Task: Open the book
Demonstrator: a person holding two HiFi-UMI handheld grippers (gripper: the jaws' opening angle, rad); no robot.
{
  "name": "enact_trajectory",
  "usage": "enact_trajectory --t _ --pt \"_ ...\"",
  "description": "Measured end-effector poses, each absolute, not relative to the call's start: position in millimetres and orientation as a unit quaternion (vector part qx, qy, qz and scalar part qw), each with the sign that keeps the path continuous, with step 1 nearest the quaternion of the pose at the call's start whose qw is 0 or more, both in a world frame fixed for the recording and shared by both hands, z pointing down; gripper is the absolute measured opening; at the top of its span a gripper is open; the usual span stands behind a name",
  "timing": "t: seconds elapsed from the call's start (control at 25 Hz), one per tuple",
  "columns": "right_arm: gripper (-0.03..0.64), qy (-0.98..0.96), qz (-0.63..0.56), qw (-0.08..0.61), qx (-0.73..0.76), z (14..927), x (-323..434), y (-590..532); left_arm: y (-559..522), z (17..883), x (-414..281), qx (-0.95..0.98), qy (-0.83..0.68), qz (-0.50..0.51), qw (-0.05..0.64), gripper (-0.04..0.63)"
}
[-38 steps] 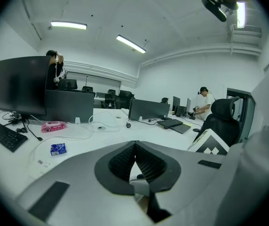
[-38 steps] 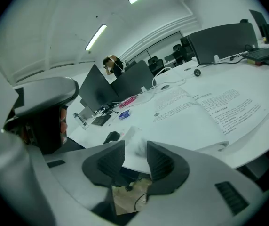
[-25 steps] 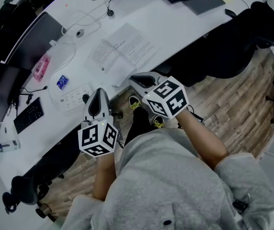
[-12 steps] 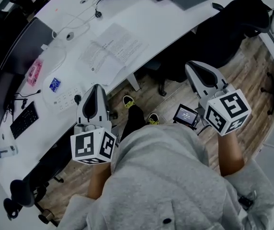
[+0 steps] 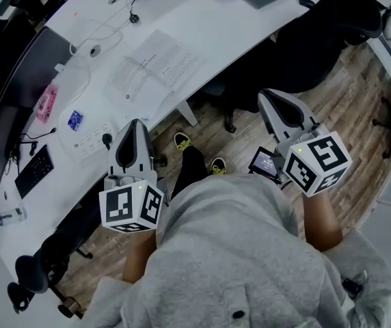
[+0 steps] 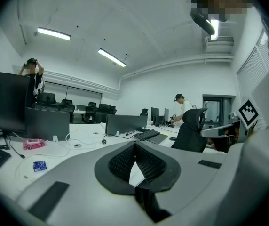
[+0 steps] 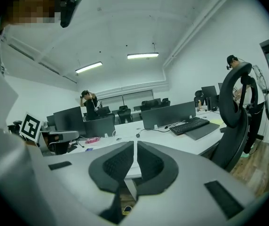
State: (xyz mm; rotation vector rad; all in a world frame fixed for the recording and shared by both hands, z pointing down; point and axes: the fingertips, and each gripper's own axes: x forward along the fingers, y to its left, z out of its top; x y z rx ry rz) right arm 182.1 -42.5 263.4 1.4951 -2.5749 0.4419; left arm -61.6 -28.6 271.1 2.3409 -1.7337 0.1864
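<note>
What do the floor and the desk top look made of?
Floor: wood or wood-look planks, matt; staggered boards with uneven brown tones. Desk top: probably white laminate, smooth; an even, seamless surface, though the real material cannot be told.

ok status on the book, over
Left gripper and right gripper shut, empty, off the desk. Book lies open on it. Nothing blocking.

The desk (image 5: 236,19) is white, the book (image 5: 156,65) shows white pages with grey print, the pack (image 5: 47,104) is pink and the packet (image 5: 76,120) blue. The left gripper (image 5: 135,125) and right gripper (image 5: 267,98) are pale grey with black pads, their 2 cubes (image 5: 132,207) white with black square markers. The sweatshirt (image 5: 236,258) is grey, the floor (image 5: 359,108) brown wood-grain.
</note>
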Motion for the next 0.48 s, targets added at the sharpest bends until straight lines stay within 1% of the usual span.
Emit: enact_trajectory --t 0.48 --pt "0.043 -0.854 0.154 0.073 0.491 276.5 185.3 -50.8 -32.1 283.9 -61.5 0.788 -0.599 0.079 0.120 0.009"
